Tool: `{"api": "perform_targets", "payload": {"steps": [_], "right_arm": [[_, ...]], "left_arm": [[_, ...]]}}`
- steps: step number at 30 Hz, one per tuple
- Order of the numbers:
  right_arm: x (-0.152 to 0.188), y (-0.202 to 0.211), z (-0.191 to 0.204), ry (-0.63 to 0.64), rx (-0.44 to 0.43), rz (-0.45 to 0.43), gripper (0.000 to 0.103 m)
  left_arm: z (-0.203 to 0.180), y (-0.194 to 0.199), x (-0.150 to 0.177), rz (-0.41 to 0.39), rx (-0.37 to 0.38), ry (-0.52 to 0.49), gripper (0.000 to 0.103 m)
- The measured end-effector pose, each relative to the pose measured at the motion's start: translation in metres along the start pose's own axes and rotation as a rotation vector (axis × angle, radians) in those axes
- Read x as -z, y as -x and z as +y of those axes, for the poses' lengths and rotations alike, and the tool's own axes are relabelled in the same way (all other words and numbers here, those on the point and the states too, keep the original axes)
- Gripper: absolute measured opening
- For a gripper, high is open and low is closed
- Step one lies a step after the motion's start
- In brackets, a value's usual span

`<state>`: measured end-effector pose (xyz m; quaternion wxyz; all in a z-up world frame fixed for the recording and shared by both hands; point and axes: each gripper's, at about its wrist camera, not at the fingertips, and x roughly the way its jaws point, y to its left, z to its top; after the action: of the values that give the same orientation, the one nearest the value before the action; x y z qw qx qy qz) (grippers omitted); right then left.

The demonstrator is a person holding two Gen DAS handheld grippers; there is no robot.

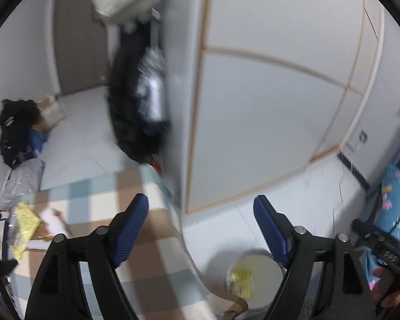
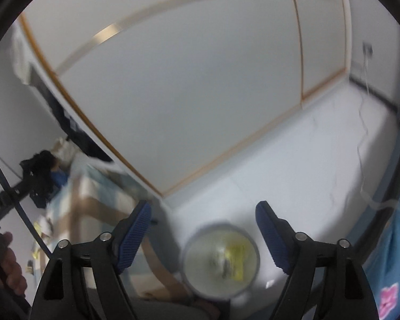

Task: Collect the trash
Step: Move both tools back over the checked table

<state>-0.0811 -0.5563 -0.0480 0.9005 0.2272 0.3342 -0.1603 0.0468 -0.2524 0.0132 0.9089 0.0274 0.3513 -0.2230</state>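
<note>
My left gripper (image 1: pixel 201 214) has its blue ribbed pads spread wide with nothing between them, and my right gripper (image 2: pixel 203 220) stands just as wide and empty. Both point down at the round white waste bin (image 2: pixel 221 260) on the pale floor, where a crumpled yellow wrapper (image 2: pixel 236 256) already lies inside. More yellow wrappers (image 1: pixel 26 218) sit on the checked blue-and-brown tablecloth (image 1: pixel 136 253), so I judge those come next.

A blue, brown and white checked tablecloth (image 1: pixel 98 197), yellow wrapper (image 1: pixel 241 280), blue floral bedding (image 1: pixel 394 192).
</note>
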Motion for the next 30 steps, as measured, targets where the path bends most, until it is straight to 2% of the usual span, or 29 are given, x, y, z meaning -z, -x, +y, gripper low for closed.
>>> {"api": "perform_targets", "payload": {"steps": [7, 12, 16, 24, 30], "right_arm": [[-0.018, 0.059, 0.084, 0.129, -0.112, -0.176, 0.091], [-0.008, 0.078, 0.147, 0.222, -0.221, -0.232, 0.093], [0.004, 0.078, 0.191, 0.278, -0.303, -0.24, 0.096], [0.036, 0.062, 0.261, 0.391, -0.415, -0.221, 0.097], [0.059, 0.041, 0.297, 0.439, -0.477, -0.174, 0.097]], "left_arm": [[0.048, 0.052, -0.001, -0.132, -0.093, 0.086, 0.086], [0.085, 0.081, 0.009, -0.204, -0.146, 0.136, 0.086], [0.114, 0.094, 0.018, -0.251, -0.21, 0.145, 0.088], [0.184, 0.097, 0.044, -0.223, -0.288, 0.269, 0.089], [0.212, 0.1, 0.064, -0.176, -0.325, 0.323, 0.089]]}}
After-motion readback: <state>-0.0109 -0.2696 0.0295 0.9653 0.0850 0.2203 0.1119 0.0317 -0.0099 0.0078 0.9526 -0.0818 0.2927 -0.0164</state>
